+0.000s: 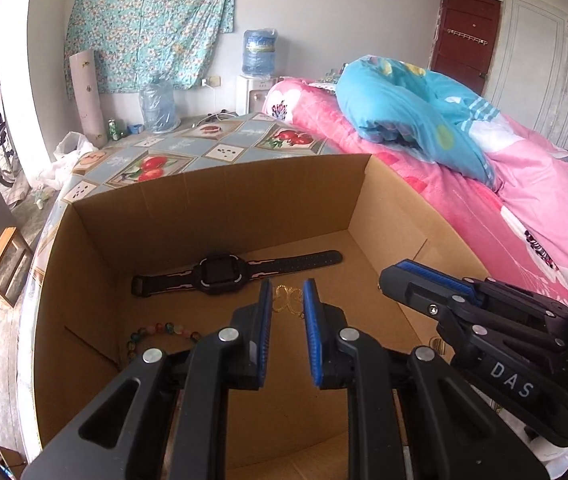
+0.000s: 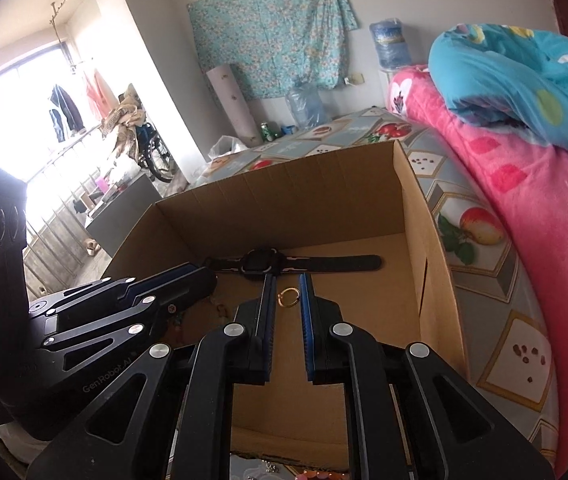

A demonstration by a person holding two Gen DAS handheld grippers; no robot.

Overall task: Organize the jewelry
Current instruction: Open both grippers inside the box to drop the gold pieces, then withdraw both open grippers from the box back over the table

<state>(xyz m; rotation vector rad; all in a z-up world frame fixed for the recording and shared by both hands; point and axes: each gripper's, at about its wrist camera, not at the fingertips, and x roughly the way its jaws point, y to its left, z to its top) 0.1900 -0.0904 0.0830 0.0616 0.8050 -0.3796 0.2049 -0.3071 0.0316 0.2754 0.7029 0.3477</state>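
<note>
Left wrist view: the left gripper (image 1: 288,300) hangs over the open box (image 1: 219,184), which sits on the desk (image 1: 187,148). Its jaws stand partly open and hold nothing. Between them, down on the box floor, lies a gold chain (image 1: 288,300). Just beyond it a watch (image 1: 219,274) lies flat near the far wall, and a bead bracelet (image 1: 159,330) lies at the near left. The right gripper (image 1: 424,280) reaches in from the right.

Right wrist view: the right gripper (image 2: 287,292) has its jaws partly open and empty, with a gold ring (image 2: 288,298) on the box (image 2: 284,184) floor between them and the watch (image 2: 259,266) beyond.

Four pieces already lie in the box, so the sorting looks well along. Something small shows on the desk at the near bottom edge, too unclear to name.
</note>
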